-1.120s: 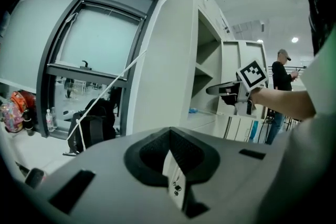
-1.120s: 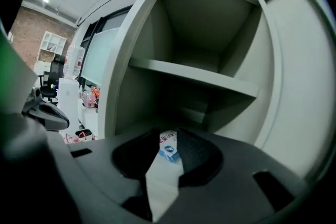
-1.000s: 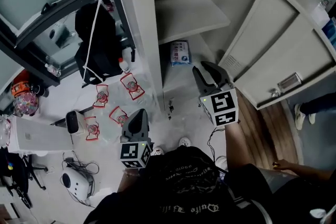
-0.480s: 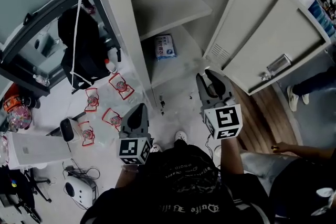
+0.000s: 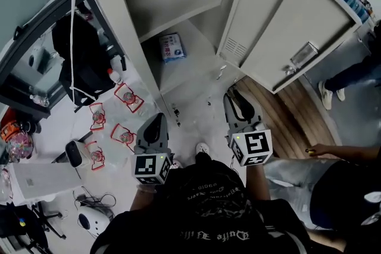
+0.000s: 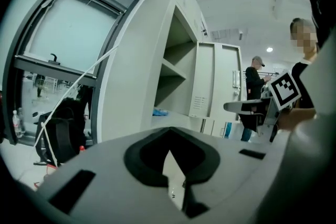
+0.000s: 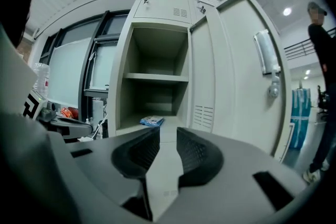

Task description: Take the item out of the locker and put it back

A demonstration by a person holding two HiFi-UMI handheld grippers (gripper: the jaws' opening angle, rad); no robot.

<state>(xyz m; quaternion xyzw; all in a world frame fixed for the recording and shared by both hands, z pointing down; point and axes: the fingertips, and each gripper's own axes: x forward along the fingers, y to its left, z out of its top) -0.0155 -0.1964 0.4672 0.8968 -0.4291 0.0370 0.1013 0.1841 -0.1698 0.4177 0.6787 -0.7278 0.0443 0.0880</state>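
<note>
The blue packet (image 5: 171,47) lies on the locker (image 5: 172,3) floor: either waiting to come out or already returned. The right tool (image 5: 234,97) is narrowly parted and the left tool (image 5: 159,120) pressed together; both are empty.

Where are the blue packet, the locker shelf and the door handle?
blue packet (image 5: 171,47), head view, middle of its printed face.
shelf (image 5: 169,0), head view, its bare top.
door handle (image 7: 265,52), right gripper view, its middle.
</note>
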